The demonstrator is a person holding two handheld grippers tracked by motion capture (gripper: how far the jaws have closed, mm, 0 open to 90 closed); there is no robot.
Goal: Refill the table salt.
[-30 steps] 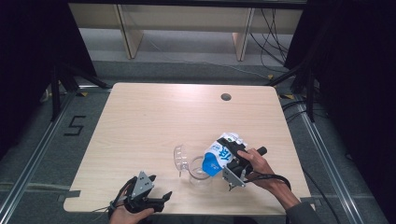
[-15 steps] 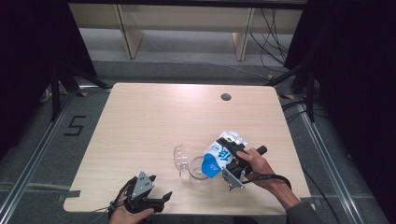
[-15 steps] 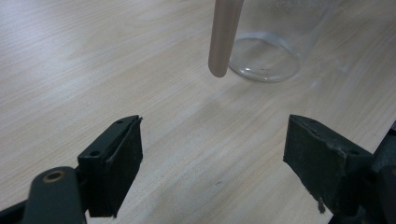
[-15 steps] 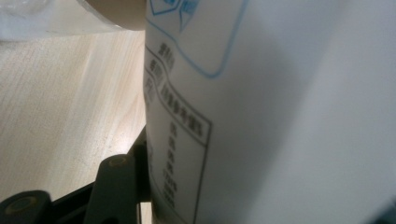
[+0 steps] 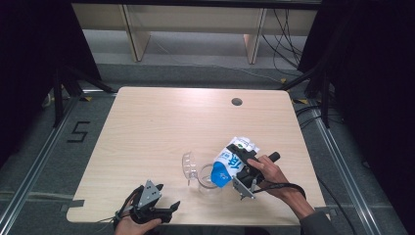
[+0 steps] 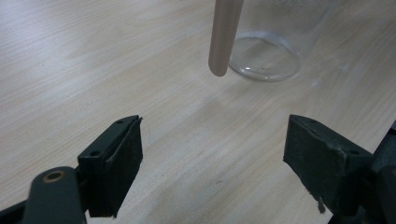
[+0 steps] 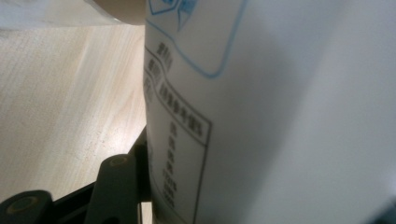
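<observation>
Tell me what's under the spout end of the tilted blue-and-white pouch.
A clear glass cup stands on the table directly below the blue end of the pouch, which the right tool holds. The pouch covers part of the cup's mouth, so any contents are hidden.

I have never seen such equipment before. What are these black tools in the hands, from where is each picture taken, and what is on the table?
A person sits at a wooden table and holds a hand-operated two-jaw gripper in each hand. The high view looks down from above. The other two pictures come from small cameras riding on the grippers, looking along their black jaws.

The right gripper is closed on a blue and white carton, tipped with its top toward a clear glass pitcher standing on the table. In the right gripper view the carton's printed side is very close to the camera.

The left gripper rests near the table's front edge with its jaws open and nothing between them. Its view shows the pitcher's base ahead.
</observation>
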